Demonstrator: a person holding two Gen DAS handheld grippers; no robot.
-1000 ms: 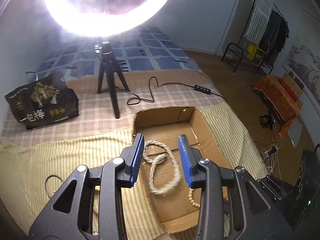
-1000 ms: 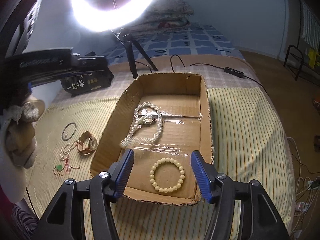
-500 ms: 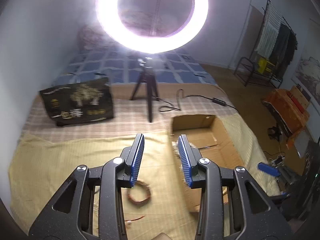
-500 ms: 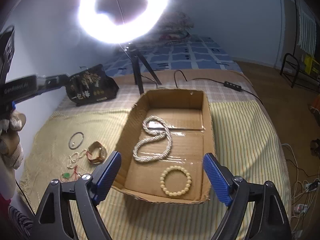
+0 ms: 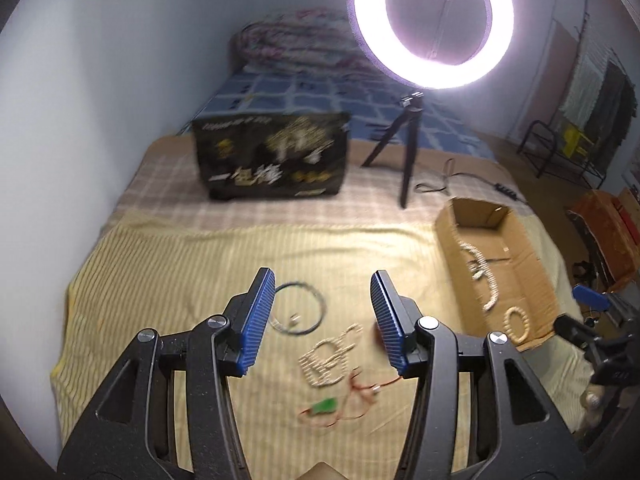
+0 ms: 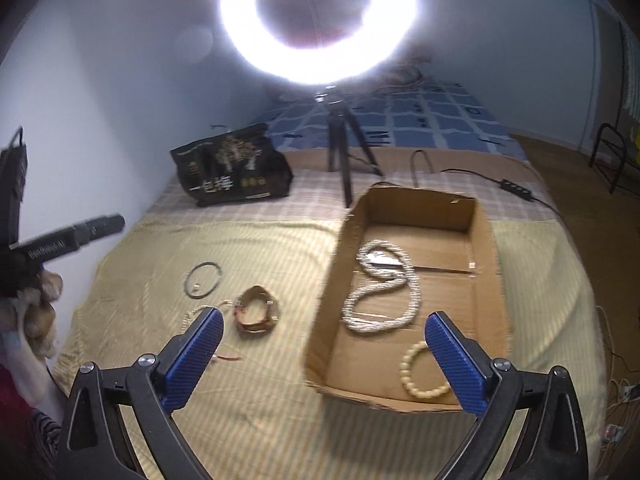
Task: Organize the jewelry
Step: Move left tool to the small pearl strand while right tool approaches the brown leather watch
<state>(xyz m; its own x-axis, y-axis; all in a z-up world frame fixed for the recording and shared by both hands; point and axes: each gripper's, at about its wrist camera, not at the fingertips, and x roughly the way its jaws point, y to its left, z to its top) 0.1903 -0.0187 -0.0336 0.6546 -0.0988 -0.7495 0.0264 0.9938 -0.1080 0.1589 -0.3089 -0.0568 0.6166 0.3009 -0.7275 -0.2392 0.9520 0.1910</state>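
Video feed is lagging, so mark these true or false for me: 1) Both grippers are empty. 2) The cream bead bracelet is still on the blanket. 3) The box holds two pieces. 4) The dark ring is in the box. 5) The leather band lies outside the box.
1) True: the left gripper and right gripper both stand open with nothing between the pads; both have just been opening.
2) False: the bead bracelet lies in the box, at its near end.
3) True: the white necklace and the bead bracelet.
4) False: the dark ring lies on the blanket, left of the box.
5) True: the leather band sits on the blanket between ring and box.
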